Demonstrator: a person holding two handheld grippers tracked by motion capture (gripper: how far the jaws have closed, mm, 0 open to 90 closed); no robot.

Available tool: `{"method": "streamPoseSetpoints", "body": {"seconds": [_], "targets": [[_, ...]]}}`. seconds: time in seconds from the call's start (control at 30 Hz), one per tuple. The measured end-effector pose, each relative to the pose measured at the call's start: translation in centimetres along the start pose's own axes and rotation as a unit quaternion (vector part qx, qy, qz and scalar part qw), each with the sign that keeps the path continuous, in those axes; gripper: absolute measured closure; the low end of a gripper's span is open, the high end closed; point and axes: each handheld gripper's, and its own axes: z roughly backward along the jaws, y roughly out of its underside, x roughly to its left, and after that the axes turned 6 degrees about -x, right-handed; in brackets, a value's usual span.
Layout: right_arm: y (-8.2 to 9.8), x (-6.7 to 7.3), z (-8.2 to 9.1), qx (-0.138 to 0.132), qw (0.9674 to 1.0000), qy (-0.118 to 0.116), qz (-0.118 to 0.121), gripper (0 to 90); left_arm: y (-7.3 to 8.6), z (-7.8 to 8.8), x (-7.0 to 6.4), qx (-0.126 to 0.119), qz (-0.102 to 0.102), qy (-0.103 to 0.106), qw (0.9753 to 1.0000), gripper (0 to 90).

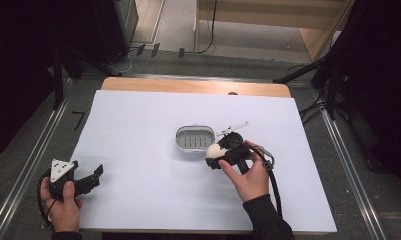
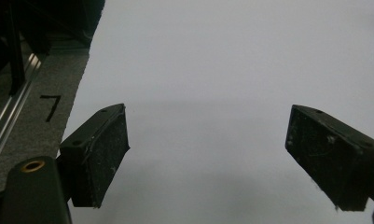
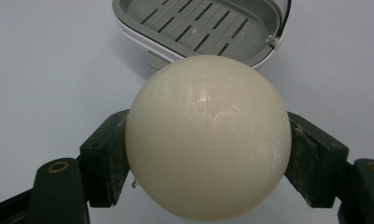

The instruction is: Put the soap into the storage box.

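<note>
A: Closest up: smooth cream-white round ball [image 3: 207,137], clamped between the right gripper [image 3: 208,158] jaws, faint scuffs on its glossy skin. Round, so no long axis.

B: Where is it?

A: Held just beside the near right corner of the grey slotted plastic soap dish [image 3: 201,28]; whether it touches, can't tell. High view: the dish's [image 1: 194,139] long axis runs left-right on the white-covered desk [image 1: 138,150].

B: Left gripper [image 2: 208,158]?

A: Jaws spread wide, empty, rough black pads [image 2: 107,156] over bare desk, well apart at the near left [image 1: 85,180].
</note>
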Motion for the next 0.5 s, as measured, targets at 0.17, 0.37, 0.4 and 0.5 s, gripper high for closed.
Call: {"method": "streamPoseSetpoints", "body": {"seconds": [0.17,0.37,0.4,0.5], "targets": [[-0.7,0.2,-0.1,-0.001,1.0000,-0.001,0.003,25.2,0.0,0.0,0.0,0.000,0.001,0.001,1.0000,14.2],[-1.4,0.2,-0.6,0.001,1.0000,-0.004,0.004,25.1,0.0,0.0,0.0,0.000,0.001,0.001,1.0000,14.2],[-1.5,0.2,-0.7,0.003,1.0000,-0.004,0.005,25.2,0.0,0.0,0.0,0.000,0.001,0.001,1.0000,14.2],[-1.8,0.3,-0.9,0.006,1.0000,-0.003,0.004,25.2,0.0,0.0,0.0,0.000,0.001,0.001,1.0000,14.2]]}}
